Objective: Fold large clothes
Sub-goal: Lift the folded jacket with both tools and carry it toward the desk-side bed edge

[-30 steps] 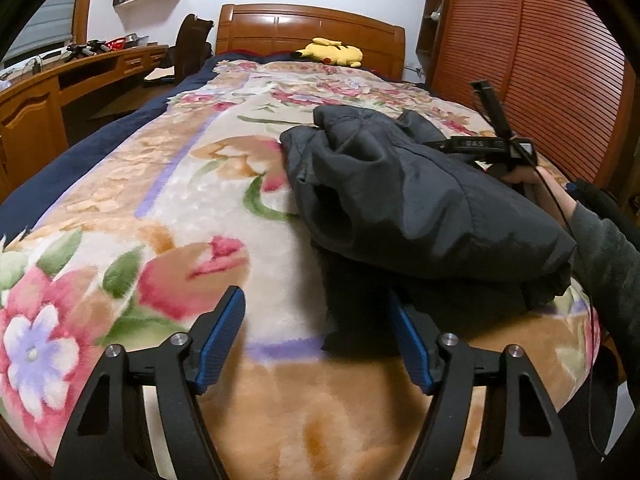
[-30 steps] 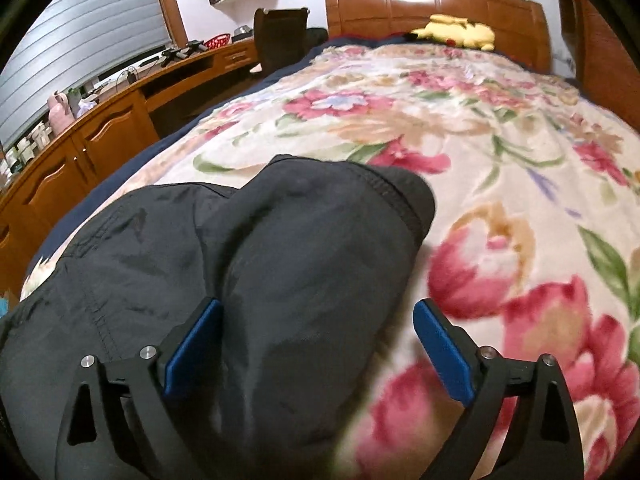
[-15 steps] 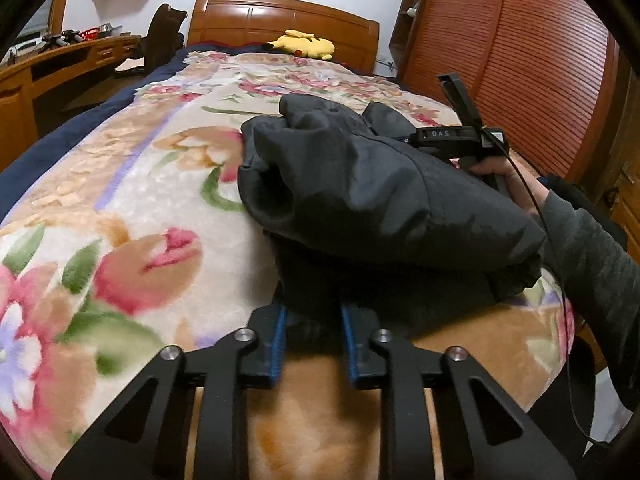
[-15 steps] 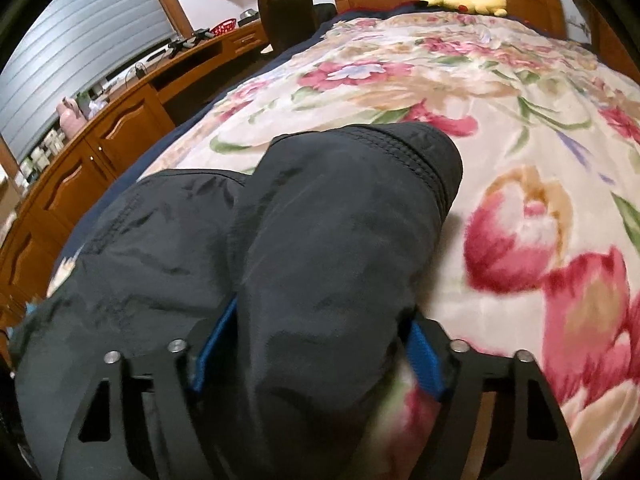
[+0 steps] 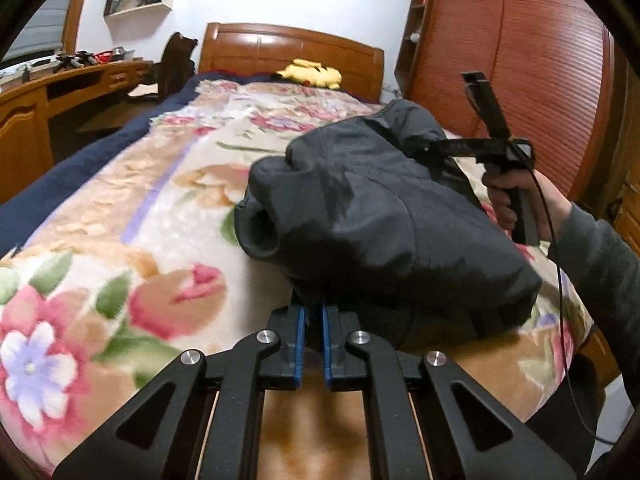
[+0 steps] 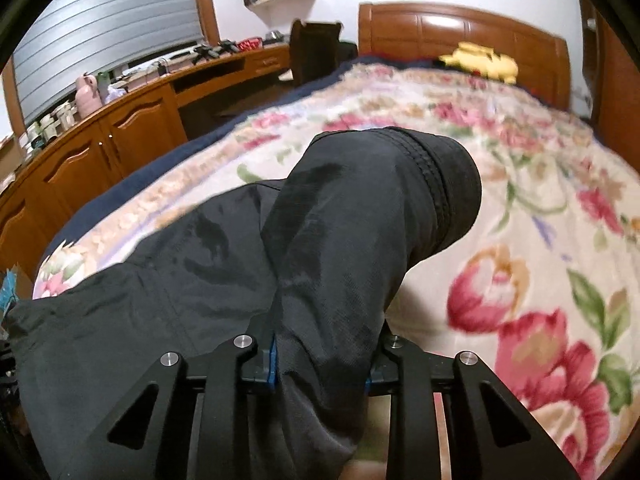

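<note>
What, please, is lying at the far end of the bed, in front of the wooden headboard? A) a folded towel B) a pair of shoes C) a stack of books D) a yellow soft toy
D: a yellow soft toy lies on the bed just in front of the wooden headboard, and the right wrist view shows it there as well.

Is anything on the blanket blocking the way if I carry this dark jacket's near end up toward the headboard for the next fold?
Nothing visible does. Beyond the dark jacket the floral blanket lies bare up to the yellow plush toy by the headboard. The left gripper pinches its near edge; the right gripper's jaws are closing on a sleeve.
</note>
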Available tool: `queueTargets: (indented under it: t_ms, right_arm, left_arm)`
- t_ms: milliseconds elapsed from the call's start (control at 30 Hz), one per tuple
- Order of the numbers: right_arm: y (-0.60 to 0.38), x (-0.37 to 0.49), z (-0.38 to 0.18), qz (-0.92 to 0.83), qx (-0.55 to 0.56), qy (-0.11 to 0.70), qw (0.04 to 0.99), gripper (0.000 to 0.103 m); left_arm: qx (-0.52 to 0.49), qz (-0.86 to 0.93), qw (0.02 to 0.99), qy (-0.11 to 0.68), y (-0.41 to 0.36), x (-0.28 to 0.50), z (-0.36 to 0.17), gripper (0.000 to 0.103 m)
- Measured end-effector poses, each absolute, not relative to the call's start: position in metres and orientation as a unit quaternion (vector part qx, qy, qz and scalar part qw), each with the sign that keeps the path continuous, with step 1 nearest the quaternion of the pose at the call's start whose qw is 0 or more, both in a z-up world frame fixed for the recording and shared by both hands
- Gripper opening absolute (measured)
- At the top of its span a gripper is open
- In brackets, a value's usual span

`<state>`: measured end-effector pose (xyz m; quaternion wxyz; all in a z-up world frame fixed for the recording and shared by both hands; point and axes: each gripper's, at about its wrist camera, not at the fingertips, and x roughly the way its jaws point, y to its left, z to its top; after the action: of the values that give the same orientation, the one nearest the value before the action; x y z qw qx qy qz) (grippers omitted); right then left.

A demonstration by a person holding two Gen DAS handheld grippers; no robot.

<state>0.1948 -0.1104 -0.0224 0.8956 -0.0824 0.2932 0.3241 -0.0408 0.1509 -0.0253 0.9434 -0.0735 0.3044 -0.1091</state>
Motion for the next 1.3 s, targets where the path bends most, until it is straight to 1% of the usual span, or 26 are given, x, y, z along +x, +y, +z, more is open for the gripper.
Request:
queueTargets:
  t_ms: [133, 300, 667, 933, 1100, 1200, 1267, 1300]
  right_arm:
    - [-0.095, 0.173, -0.01, 0.329, -0.101, 0.269, 0.9, 0.028]
    - [-0.059, 0.161, -0.013, 0.341, -0.116, 0.267, 0.894, 0.027]
    - [0.099, 0.16, 0.002, 0.39, -0.166, 0.244, 0.872, 0.027]
    - [0.221, 0.155, 0.002, 0.439, -0.192, 0.207, 0.853, 0.027]
    - [0.264, 0.159, -0.012, 0.449, -0.212, 0.187, 0.847, 0.027]
    - [0.267, 0.166, -0.027, 0.424, -0.214, 0.206, 0.856, 0.034]
    - [0.263, 0.176, -0.034, 0.412, -0.214, 0.228, 0.856, 0.045]
    - [0.261, 0.18, -0.037, 0.404, -0.22, 0.233, 0.857, 0.047]
  left_arm:
    - [-0.066, -0.087, 0.954, 0.281, 0.176, -0.047, -0.014, 0.007]
    - [-0.071, -0.057, 0.96, 0.264, 0.218, -0.062, -0.005, 0.007]
    - [-0.069, 0.068, 0.965, 0.244, 0.342, -0.082, 0.001, 0.007]
    - [-0.076, 0.169, 0.951, 0.247, 0.429, -0.113, -0.011, 0.007]
    - [-0.093, 0.185, 0.943, 0.261, 0.45, -0.131, -0.032, 0.007]
    - [-0.095, 0.187, 0.942, 0.262, 0.449, -0.132, -0.04, 0.007]
    - [-0.105, 0.185, 0.941, 0.263, 0.445, -0.134, -0.04, 0.008]
    - [-0.108, 0.186, 0.94, 0.267, 0.443, -0.133, -0.039, 0.014]
